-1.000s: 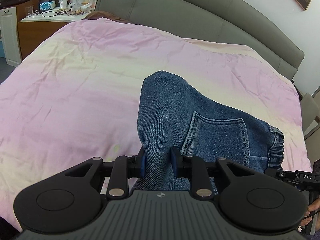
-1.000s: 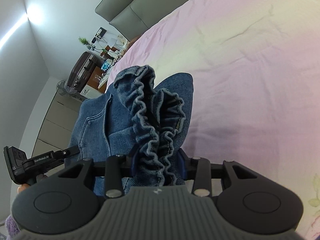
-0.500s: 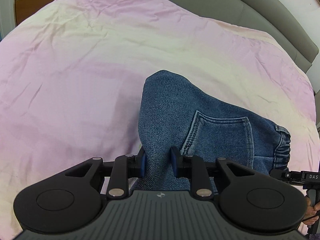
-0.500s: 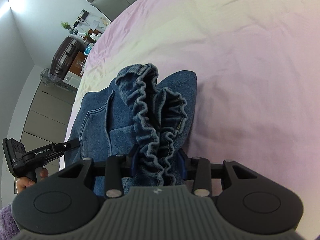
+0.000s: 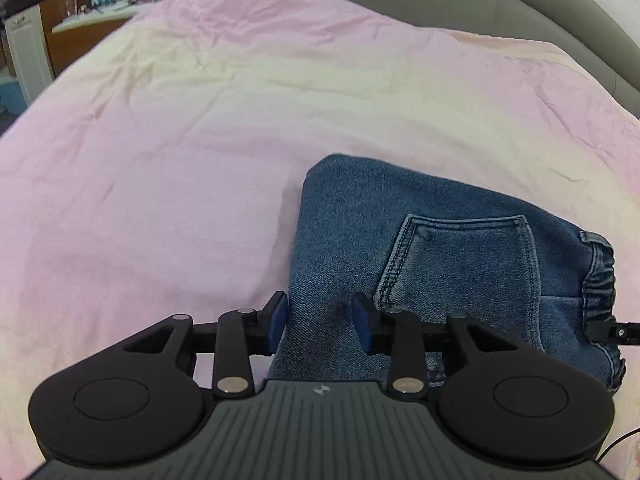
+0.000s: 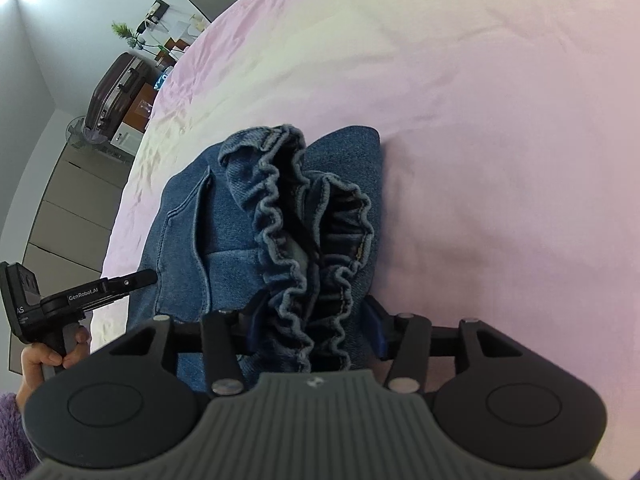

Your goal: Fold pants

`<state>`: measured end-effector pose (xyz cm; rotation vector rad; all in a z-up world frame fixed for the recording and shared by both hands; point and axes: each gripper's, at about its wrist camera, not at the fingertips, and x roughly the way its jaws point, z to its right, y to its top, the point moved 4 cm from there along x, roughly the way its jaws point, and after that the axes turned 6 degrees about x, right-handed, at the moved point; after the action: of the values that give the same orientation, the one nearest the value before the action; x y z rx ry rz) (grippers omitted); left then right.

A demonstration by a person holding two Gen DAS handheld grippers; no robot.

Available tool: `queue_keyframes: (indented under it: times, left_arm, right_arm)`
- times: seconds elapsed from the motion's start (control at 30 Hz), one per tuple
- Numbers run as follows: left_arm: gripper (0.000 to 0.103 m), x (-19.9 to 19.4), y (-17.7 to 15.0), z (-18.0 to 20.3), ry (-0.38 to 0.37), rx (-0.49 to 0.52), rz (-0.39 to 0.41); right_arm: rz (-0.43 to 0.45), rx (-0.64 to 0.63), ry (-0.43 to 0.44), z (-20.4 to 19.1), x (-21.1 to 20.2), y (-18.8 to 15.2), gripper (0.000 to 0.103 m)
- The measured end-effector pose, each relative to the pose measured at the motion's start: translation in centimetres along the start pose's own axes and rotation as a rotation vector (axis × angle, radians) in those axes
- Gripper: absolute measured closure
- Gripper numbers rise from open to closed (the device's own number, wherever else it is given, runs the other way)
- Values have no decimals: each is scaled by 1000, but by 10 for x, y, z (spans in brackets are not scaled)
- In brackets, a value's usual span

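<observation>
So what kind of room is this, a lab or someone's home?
Most likely a home bedroom. The jeans lie on a bed with a pink sheet and a grey padded headboard. A suitcase and a cluttered side table stand beside the bed.

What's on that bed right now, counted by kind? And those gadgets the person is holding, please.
Denim pants: 1, folded on the pink bedsheet
Bedsheet: 1
Hand-held grippers: 2, the left hand-held gripper and the right hand-held gripper
Total: 4
</observation>
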<state>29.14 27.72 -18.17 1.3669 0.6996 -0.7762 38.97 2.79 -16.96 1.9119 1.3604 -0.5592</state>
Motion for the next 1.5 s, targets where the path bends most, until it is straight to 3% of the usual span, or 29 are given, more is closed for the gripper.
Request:
queue_keyframes:
  times: [0.1, 0.2, 0.27, 0.37, 0.5, 0.67, 0.97, 1.1, 1.2, 1.5]
  left_arm:
    - [62, -27, -3, 7, 20, 40, 17]
    - [62, -50, -14, 21, 50, 111, 27]
    - [63, -60, -24, 31, 68, 148, 42]
    - [70, -58, -41, 37, 111, 192, 36]
    - [76, -40, -64, 29, 113, 177, -19]
    - [76, -23, -80, 24, 135, 187, -45]
    - [77, -22, -85, 29, 173, 205, -72]
    - [76, -57, -77, 35, 198, 222, -52]
    - [76, -101, -72, 45, 198, 255, -2]
    - [56, -238, -56, 89, 268, 397, 174]
  right_arm:
    - [87, -166, -58, -21, -28, -3, 49]
    - [158, -315, -64, -49, -48, -16, 51]
    - [196, -447, -88, -70, -53, -31, 62]
    - [204, -570, -100, -88, -48, -54, 71]
    - [175, -609, -137, -86, -30, -75, 77]
    - [180, -669, -205, -72, -10, -94, 77]
    - [136, -606, -220, -64, 2, -84, 79]
    - [118, -587, -218, -80, -15, -71, 76]
    - [158, -579, -188, -100, -50, -69, 62]
    - [300, -636, -103, -152, -168, -101, 41]
